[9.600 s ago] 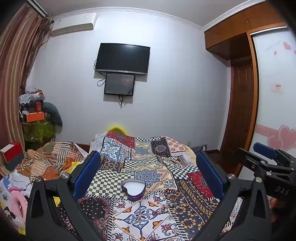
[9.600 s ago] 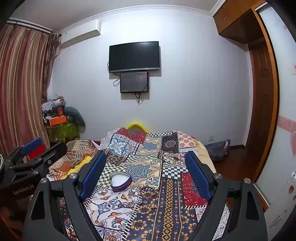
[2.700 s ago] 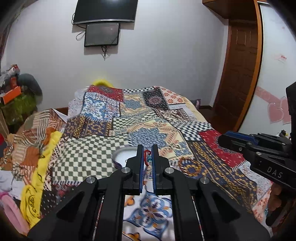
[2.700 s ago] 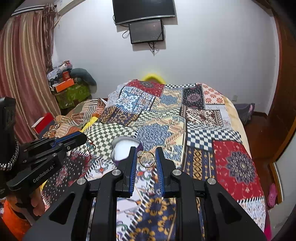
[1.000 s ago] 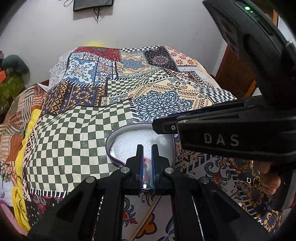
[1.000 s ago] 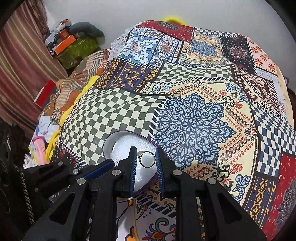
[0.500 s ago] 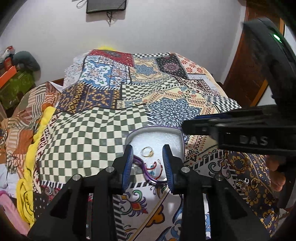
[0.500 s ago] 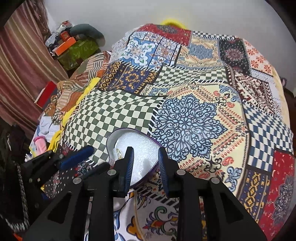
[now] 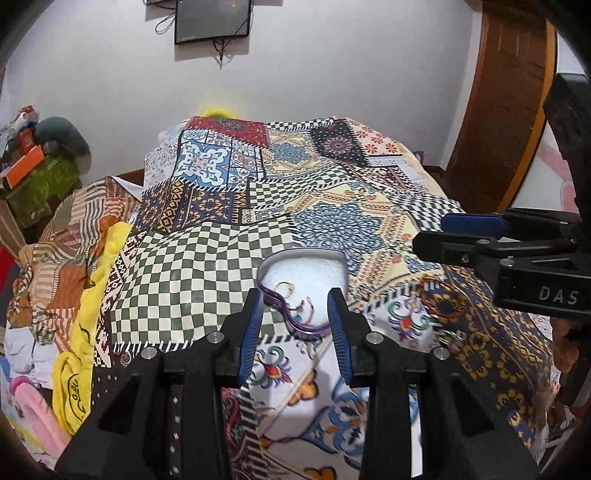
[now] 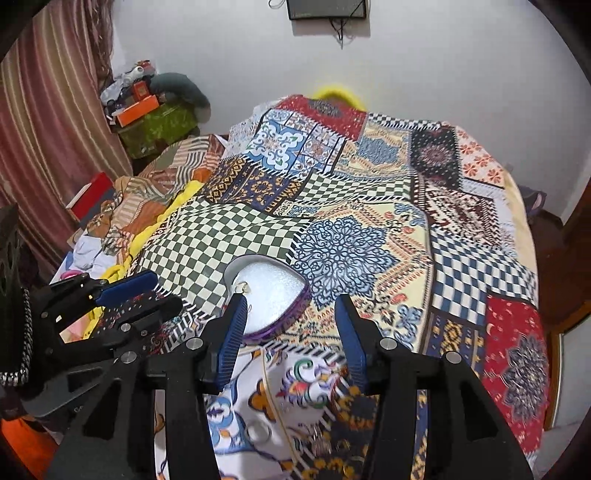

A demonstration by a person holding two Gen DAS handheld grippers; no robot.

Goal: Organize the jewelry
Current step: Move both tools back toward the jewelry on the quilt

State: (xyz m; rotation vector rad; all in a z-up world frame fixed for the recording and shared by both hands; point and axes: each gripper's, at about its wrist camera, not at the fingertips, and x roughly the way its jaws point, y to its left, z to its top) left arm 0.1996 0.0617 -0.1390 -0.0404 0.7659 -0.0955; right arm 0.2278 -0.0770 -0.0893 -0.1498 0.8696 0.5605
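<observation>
Change since earlier frames: both grippers, clamped on jewelry a second ago, are now seen spread apart; the gold ring and the beaded bracelet are now found lying inside the box; both cameras are seen pulled back from it.
Left gripper (image 9: 295, 319): fingers released and wide apart, nothing held between them; positioned just over the near rim of the box; blue pads (image 9: 249, 334) seen on the inner faces.
Right gripper (image 10: 291, 334): fingers likewise released, nothing gripped; held near the right side of the box; also visible at the right edge of the left wrist view (image 9: 491, 240).
Heart-shaped box (image 9: 275, 299): purple wall, white lining; set on the bedspread at the edge of the green checkered patch, between the two grippers; seen partly behind a blue pad in the right wrist view (image 10: 291, 306).
Gold ring (image 9: 285, 287): lying on the white lining, toward the left of the box.
Beaded bracelet (image 9: 304, 308): thin coloured strand resting on the lining, near the front rim, just beside the ring.
Loose jewelry: a reddish bangle (image 9: 439, 297) and small rings (image 9: 463, 338) are noted on the bedspread to the right of the box, well apart from it.
Bedspread (image 9: 325, 184): patchwork print covering the bed.
Wall screen (image 9: 212, 18): mounted on the far wall.
</observation>
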